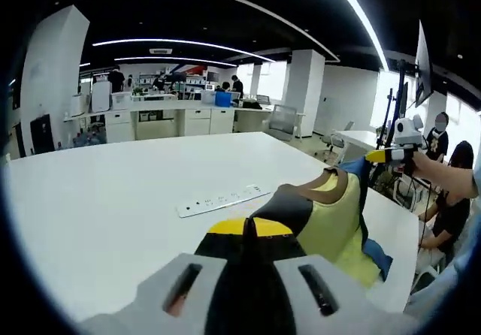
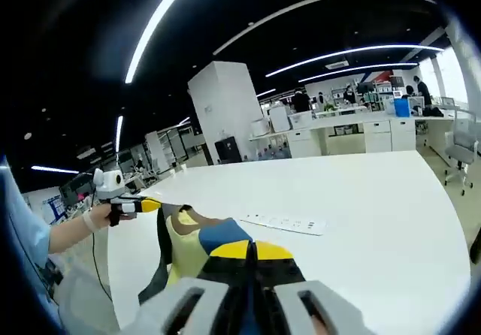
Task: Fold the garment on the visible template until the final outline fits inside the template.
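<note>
The wide white desk (image 1: 113, 192) carries the rest, and a white power strip (image 1: 223, 200) lies flat on it, just beyond the garment (image 1: 331, 215) in the left gripper view and beyond it again in the right gripper view. The garment, a pale yellow top with black, brown and blue panels, is lifted off the desk and stretched between the two grippers, hanging over the desk's near edge on the side nearer the person than the power strip. The left gripper (image 1: 248, 233) has its yellow-tipped fingers together, clamped on one dark edge of the garment. The right gripper (image 2: 254, 254) likewise has its fingers pressed together on the cloth at a blue and black part. Each gripper also appears in the other's view, at the garment's far end, held by a hand (image 2: 98, 216).
</note>
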A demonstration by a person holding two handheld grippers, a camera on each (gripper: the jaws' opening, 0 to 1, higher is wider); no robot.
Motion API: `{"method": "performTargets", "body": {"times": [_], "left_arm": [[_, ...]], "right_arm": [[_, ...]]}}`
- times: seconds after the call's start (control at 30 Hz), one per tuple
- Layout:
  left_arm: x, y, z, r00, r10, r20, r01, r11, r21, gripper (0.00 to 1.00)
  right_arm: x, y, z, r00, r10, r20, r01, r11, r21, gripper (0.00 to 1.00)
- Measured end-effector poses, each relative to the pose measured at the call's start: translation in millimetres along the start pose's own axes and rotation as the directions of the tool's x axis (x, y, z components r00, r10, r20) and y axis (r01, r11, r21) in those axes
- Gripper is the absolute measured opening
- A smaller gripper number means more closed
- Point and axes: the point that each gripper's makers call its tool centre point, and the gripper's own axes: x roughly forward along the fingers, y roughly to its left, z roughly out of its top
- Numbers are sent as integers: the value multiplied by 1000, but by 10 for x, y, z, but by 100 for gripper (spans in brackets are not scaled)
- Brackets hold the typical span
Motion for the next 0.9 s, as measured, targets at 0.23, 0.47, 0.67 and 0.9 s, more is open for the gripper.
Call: {"method": "performTargets", "body": {"times": [0.23, 0.47, 0.67, 0.9], "left_arm": [[420, 257, -352, 996, 29, -85, -31, 999, -19, 0], [721, 444, -511, 991, 55, -120, -60, 998, -35, 0], [936, 585, -717, 983, 75, -168, -83, 996, -39, 0], [1104, 648, -911, 973, 80, -218, -89, 995, -34, 0]], "right_arm": [[473, -302, -345, 996, -24, -81, 27, 999, 35, 0], [762, -423, -495, 991, -35, -132, 40, 999, 31, 0], [942, -569, -633, 983, -34, -182, 44, 998, 47, 0], [1093, -717, -847, 970, -45, -238, 58, 997, 51, 0]]}}
